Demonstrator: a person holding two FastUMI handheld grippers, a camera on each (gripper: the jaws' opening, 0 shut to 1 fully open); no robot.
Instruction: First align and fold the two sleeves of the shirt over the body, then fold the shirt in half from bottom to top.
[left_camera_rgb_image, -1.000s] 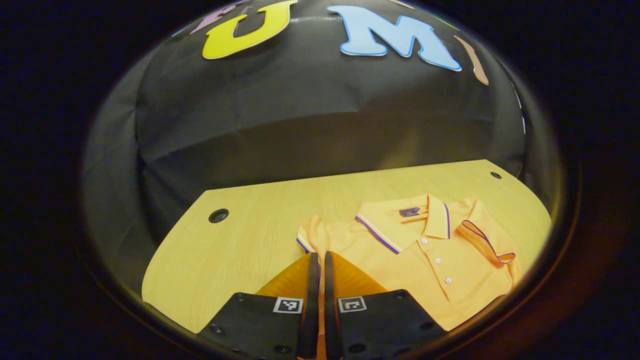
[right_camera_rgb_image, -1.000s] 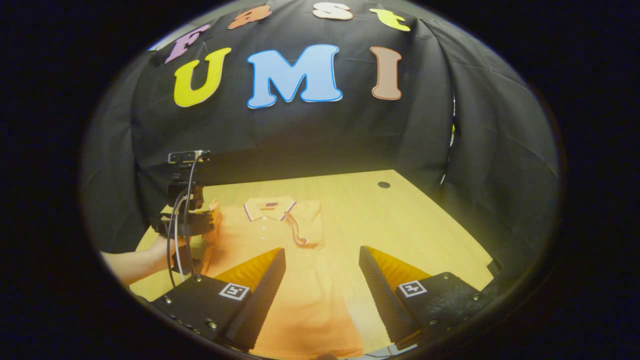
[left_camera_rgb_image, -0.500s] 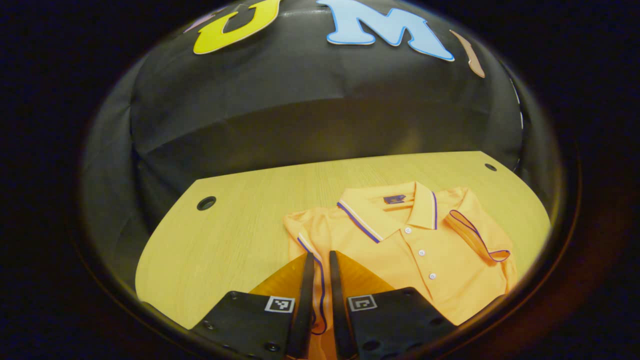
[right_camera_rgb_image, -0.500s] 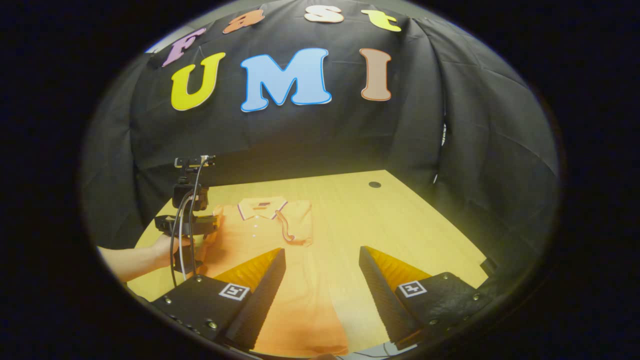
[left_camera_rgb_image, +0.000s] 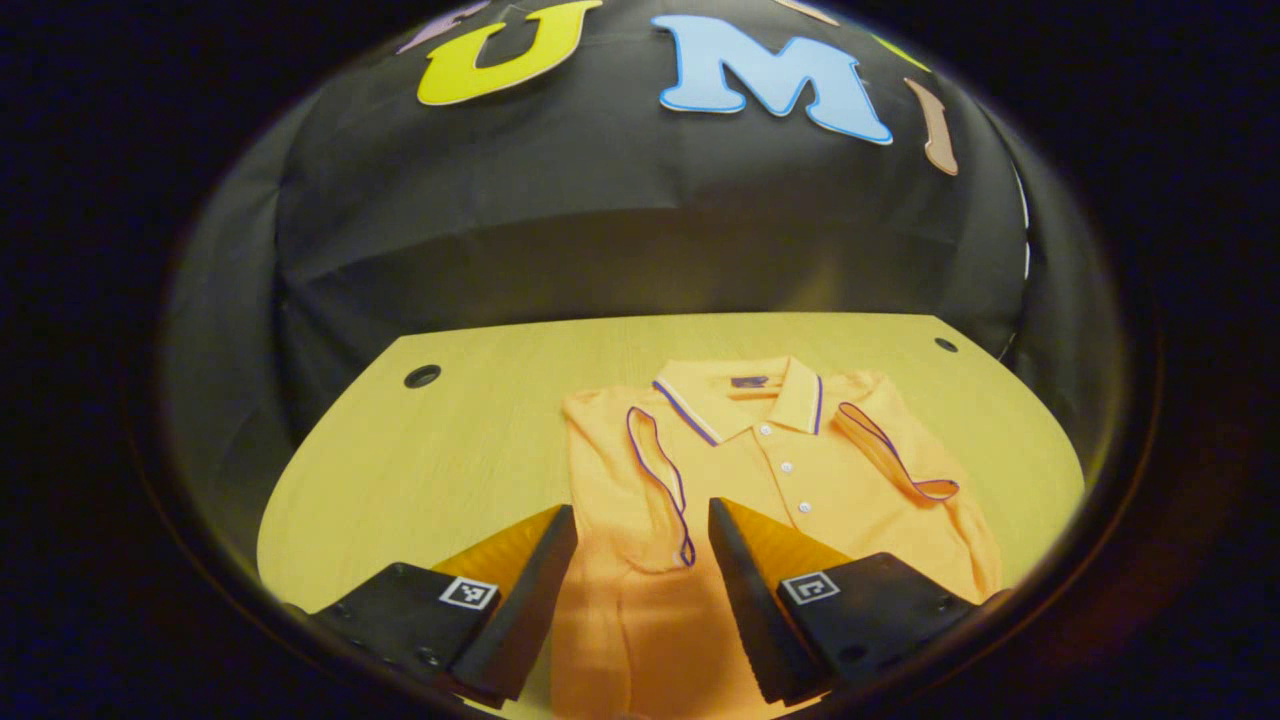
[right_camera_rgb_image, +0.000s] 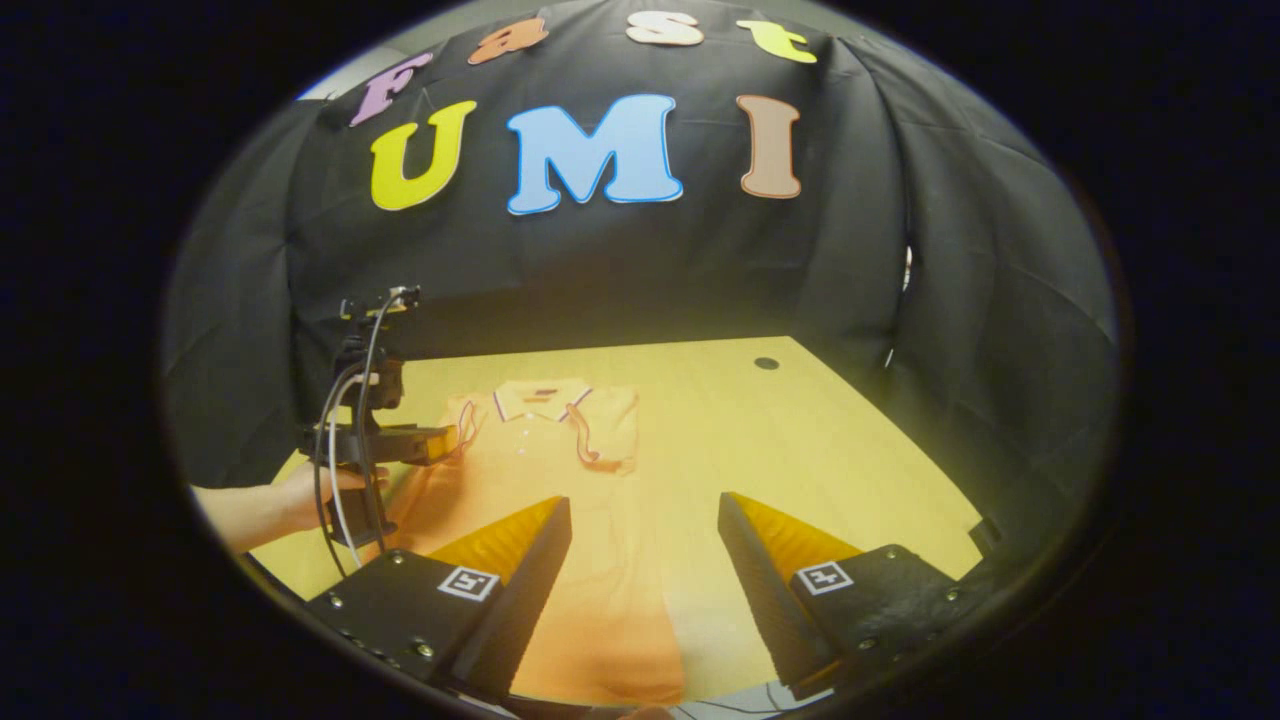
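An orange polo shirt (left_camera_rgb_image: 800, 480) lies flat on the wooden table (left_camera_rgb_image: 450, 450), collar (left_camera_rgb_image: 740, 388) toward the booth wall. Both sleeves are folded in over the body: one sleeve (left_camera_rgb_image: 645, 490) lies just ahead of my left gripper (left_camera_rgb_image: 640, 508), the other sleeve (left_camera_rgb_image: 900, 460) on the far side. My left gripper is open, with its fingers on either side of the shirt's near edge and nothing between them. In the right gripper view the shirt (right_camera_rgb_image: 540, 490) stretches toward my right gripper (right_camera_rgb_image: 642, 500), which hangs open over its lower part. A hand (right_camera_rgb_image: 290, 500) holds the left gripper (right_camera_rgb_image: 425, 440) at the shirt's shoulder.
The table has small round cable holes (left_camera_rgb_image: 422, 376) (left_camera_rgb_image: 945, 345) near its back corners, one also in the right gripper view (right_camera_rgb_image: 766, 363). Black cloth walls close the booth behind and to the sides. Bare wood (right_camera_rgb_image: 820, 460) lies right of the shirt.
My left gripper has opened and let go of the sleeve, which now lies over the shirt's body. It has drawn back a little. The right gripper stays open, almost still.
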